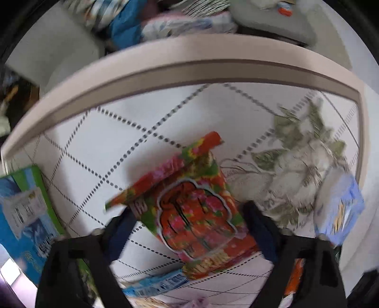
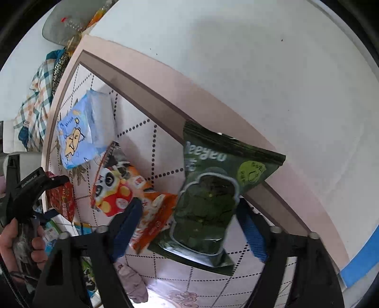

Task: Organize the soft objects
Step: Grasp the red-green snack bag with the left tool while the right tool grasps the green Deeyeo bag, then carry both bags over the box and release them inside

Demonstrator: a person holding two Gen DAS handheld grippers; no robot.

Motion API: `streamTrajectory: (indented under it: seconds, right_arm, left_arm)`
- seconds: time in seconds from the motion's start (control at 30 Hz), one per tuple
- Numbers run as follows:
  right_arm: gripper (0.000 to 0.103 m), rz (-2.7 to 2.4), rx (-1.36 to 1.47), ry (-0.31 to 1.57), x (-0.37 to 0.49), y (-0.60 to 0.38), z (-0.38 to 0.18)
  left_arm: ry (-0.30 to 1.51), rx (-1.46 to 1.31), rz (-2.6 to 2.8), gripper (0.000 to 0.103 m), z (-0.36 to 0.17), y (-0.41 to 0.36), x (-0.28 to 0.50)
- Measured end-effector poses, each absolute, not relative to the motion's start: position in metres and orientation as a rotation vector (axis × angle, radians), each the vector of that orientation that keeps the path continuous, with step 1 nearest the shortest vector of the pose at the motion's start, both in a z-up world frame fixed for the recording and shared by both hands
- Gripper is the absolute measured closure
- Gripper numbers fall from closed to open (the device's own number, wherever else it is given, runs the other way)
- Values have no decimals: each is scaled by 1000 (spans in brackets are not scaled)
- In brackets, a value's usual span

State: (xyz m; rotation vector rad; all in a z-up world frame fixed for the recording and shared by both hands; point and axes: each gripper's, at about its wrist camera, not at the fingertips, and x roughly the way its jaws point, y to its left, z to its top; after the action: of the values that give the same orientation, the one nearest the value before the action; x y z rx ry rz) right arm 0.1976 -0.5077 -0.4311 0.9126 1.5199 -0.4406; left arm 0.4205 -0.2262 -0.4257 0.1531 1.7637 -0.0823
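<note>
In the left wrist view my left gripper (image 1: 189,227) is open with a red and green floral snack bag (image 1: 189,201) lying on the table between its fingers. In the right wrist view my right gripper (image 2: 187,220) is open around a dark green snack bag (image 2: 208,199) that lies near the table's far edge. An orange panda bag (image 2: 123,189) lies left of it, touching the left finger. A light blue soft pack (image 2: 78,132) lies further left. My left gripper (image 2: 45,187) shows at the far left over the red bag (image 2: 62,201).
The table (image 1: 118,151) has a white dotted-grid cloth with a pink and brown rim (image 1: 189,54). A blue and green box (image 1: 26,213) lies at the left. Clothes (image 1: 132,21) are piled beyond the table. A pale purple cloth (image 2: 132,279) lies at the near side.
</note>
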Motion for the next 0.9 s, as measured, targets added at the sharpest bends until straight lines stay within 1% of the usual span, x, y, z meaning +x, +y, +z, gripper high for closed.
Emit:
streamTrajectory:
  seconds: [0.03,0.07,0.1,0.13,0.17,0.23,0.27,0.3,0.43,0.57,0.63,0.73,0.87,0.9]
  right_arm:
    - [27,-443,914,1522,199,-507,-434]
    - [31,-445,914,1522,197,-507,-435]
    - [37,-450,905,1528,197,-506,-437]
    - [40,-455,892,1531,196,-505,-437]
    - [46,-459,880,1526,196,-503,-437]
    - [52,-455,880,1523,195,-502,-435]
    - [60,-458,873,1521,194,-502,-433]
    - [64,-462,858,1519,192,-502,-429]
    - [65,-469,859,1496,178,-501,-418]
    - [68,-462,865,1462,162,-494,-401]
    - [68,-433,861,1441,157,-487,-387]
    - [69,-341,840,1413,155,-456,-357]
    - [69,-188,808,1402,156,-398,-323]
    - [69,-149,798,1403,161,-379,-315]
  left_arm:
    - [1748,172,-102,44,-422,-229,417]
    - [1734,202,-108,47,-419,-232,413]
    - [1719,226,-113,51,-416,-234,408]
    - [1710,233,-121,53,-415,-235,406]
    - [1704,235,-127,53,-413,-235,400]
    - [1700,237,-133,56,-411,-234,393]
    - [1695,237,-142,57,-409,-233,388]
    - [1687,240,-145,58,-406,-231,383]
    - [1642,250,-180,59,-386,-225,369]
    - [1588,206,-236,59,-350,-206,346]
    - [1551,168,-276,59,-321,-196,335]
    - [1497,107,-327,59,-282,-169,307]
    - [1457,25,-359,59,-249,-131,274]
    - [1453,-11,-360,59,-240,-112,262]
